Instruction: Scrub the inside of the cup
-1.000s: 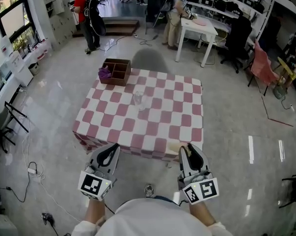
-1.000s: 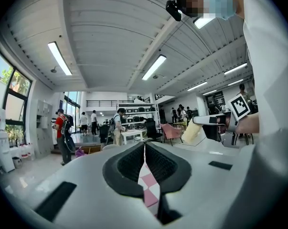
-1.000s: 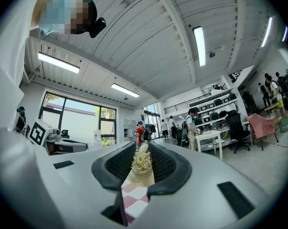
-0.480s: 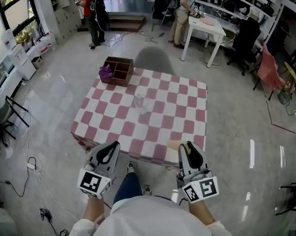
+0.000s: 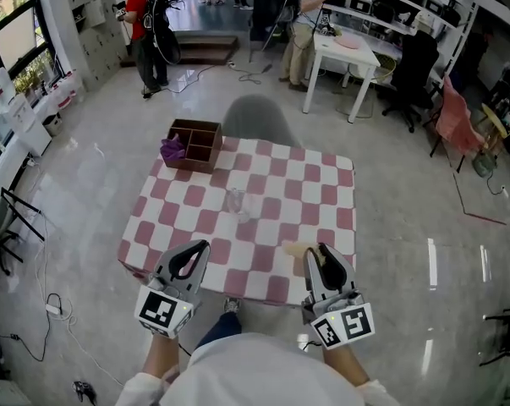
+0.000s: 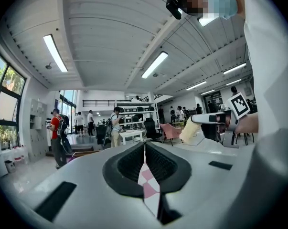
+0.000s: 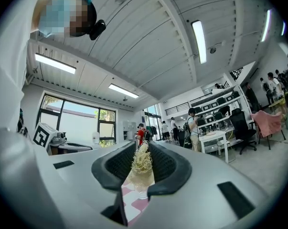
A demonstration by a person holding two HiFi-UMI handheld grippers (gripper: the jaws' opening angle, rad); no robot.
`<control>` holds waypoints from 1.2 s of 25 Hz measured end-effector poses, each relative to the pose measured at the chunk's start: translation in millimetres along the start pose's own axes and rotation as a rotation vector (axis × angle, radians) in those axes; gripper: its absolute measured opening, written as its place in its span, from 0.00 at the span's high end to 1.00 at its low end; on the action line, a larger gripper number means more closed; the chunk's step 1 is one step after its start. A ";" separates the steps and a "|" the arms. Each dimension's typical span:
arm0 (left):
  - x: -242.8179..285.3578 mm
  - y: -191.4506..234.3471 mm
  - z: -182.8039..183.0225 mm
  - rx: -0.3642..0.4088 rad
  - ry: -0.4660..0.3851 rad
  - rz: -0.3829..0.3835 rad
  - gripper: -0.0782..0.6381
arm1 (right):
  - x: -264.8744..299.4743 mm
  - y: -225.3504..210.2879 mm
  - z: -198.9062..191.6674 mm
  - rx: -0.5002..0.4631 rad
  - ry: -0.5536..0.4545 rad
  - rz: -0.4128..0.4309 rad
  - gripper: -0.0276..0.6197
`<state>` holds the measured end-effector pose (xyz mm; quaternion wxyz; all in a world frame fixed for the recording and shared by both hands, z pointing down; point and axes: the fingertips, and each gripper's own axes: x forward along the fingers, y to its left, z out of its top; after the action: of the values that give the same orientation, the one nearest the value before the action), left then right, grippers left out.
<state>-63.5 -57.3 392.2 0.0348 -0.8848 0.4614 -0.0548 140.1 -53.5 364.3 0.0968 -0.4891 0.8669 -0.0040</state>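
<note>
A clear glass cup [image 5: 236, 201] stands upright near the middle of the table [image 5: 322, 184], which has a red-and-white checked cloth. My left gripper [image 5: 197, 249] hangs over the table's near edge, shut and empty; in the left gripper view [image 6: 144, 145] only a sliver of cloth shows between its closed jaws. My right gripper [image 5: 319, 252] is over the near right edge, shut on a pale fibrous scrubber [image 5: 295, 249]. In the right gripper view [image 7: 143, 145] the scrubber [image 7: 142, 162] sits between the jaws, and the cup [image 7: 140, 191] shows beyond it. Both grippers are well short of the cup.
A brown wooden compartment box [image 5: 195, 144] with a purple cloth [image 5: 172, 149] sits on the table's far left corner. A grey chair [image 5: 256, 118] stands behind the table. People stand at the back by a white desk [image 5: 339, 53]. Cables lie on the floor at left.
The person has stepped closer, so the table's near edge now reaches further under both grippers. Neither gripper's jaws have changed, and the cup has not moved.
</note>
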 end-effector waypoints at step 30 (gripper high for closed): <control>121.1 89.9 -81.3 -0.114 0.019 -0.190 0.84 | 116.7 -25.0 -49.1 -0.033 0.071 -0.078 0.81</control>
<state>-78.3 -208.9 470.5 -0.0253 -0.9246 0.3780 -0.0399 94.1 -169.9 395.9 0.0577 -0.5236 0.8499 -0.0108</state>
